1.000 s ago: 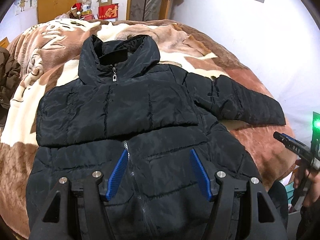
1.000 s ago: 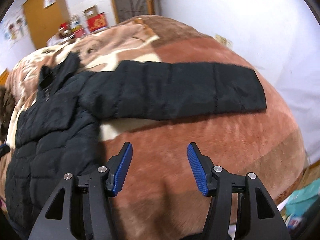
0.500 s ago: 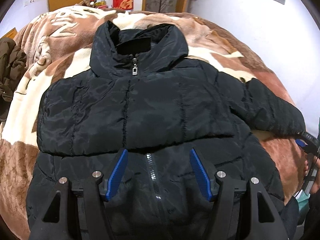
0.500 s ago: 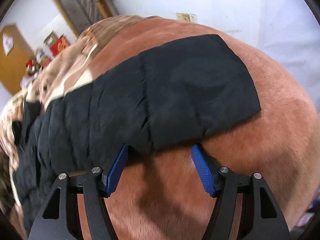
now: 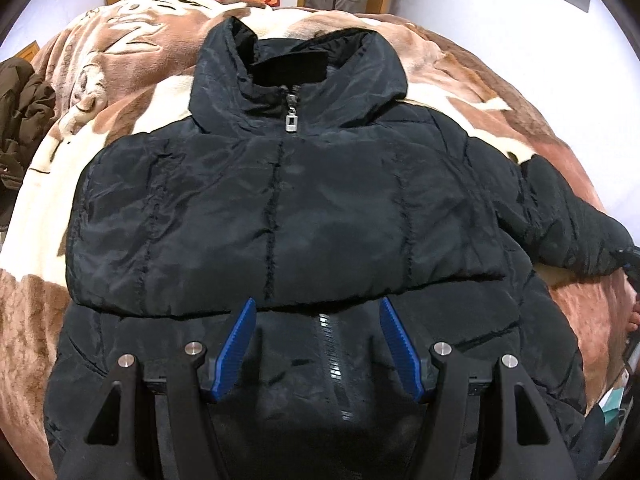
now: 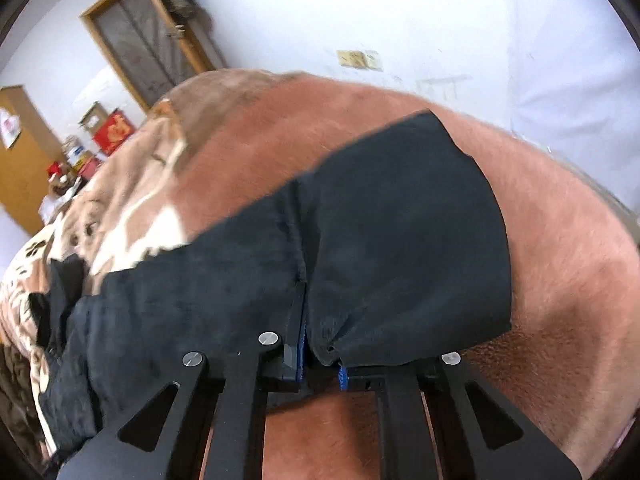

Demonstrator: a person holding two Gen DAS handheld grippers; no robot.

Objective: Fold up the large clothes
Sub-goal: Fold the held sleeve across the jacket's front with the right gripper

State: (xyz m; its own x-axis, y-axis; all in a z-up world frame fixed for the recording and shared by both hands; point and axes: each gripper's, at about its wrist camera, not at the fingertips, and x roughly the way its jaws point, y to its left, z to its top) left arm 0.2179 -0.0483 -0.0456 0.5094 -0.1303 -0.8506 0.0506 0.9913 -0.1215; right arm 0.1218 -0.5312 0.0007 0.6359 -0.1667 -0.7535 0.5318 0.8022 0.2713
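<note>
Closing from spread, the right gripper (image 6: 320, 364) now pinches, apparently, the black puffer jacket's sleeve (image 6: 400, 248), ready to fold inward; left gripper (image 5: 318, 344) hovers spread.

Left gripper (image 5: 318, 344): jaws stand apart, blue pads (image 5: 236, 348) clear of each other at the lower centre of the frame, nothing pinched between them; it points steeply downward. Right gripper (image 6: 320, 360): jaws drawn together at lower centre, clamped on the edge of the sleeve (image 6: 400, 240); pads largely hidden by fabric. At the right edge of the left view, probably a hand (image 5: 634, 318), blurred.
</note>
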